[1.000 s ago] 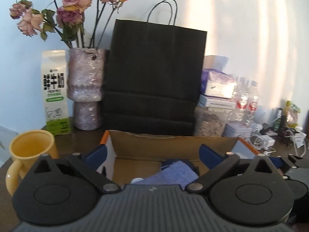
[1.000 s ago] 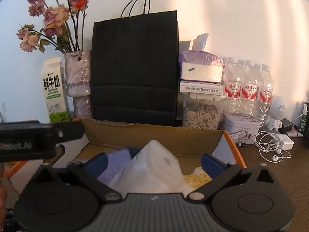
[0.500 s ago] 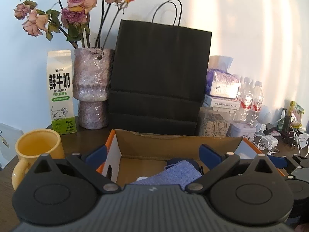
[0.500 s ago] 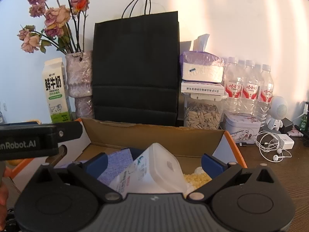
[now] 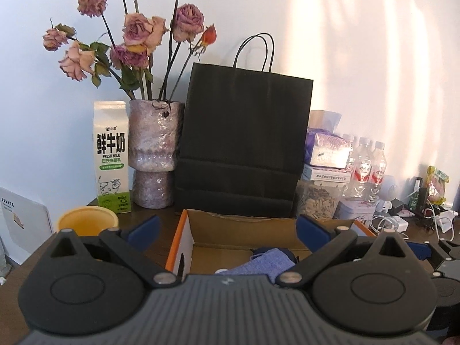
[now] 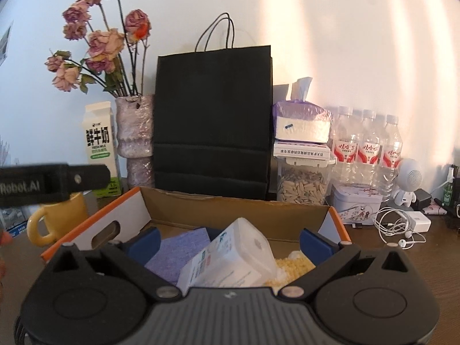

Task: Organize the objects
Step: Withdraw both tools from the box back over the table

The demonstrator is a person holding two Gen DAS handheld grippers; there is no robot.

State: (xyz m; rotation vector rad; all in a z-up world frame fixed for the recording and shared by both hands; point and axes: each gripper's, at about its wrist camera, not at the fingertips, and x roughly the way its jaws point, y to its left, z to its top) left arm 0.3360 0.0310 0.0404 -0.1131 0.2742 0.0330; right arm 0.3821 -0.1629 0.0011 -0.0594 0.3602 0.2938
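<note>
- both tongs hover at the near edge of an open cardboard box [image 6: 230,205] with orange-trimmed white sides; a black paper bag [image 6: 212,120] stands upright just behind it.
- the right tongs [image 6: 230,241] stand wide open, blue fingertips [image 6: 316,243] well apart and empty; a white plastic container [image 6: 233,258] lies in the gap between them without touching either pad.
- the container lies tilted inside the box, its long axis running from near-left to far-right; the rounded white end points up and away from the tongs, the printed label faces near-left.
- beside the left fingertip of these tongs lies a flat purple cloth [image 6: 179,254]; beside the right one, a heap of pale yellow bits [image 6: 293,266] on the box floor.
- the left tongs [image 5: 227,231] are likewise spread open and hold nothing; between their tips the box's left end shows, with the cloth inside it.
- a yellow mug [image 5: 86,220] sits just outside the left fingertip of the left tongs, upright, left of the box.
- farther behind that mug stand a milk carton [image 5: 110,155] and a vase [image 5: 153,155] of dried roses.
- the left tongs' black body juts into the right view from the left, above the mug.
</note>
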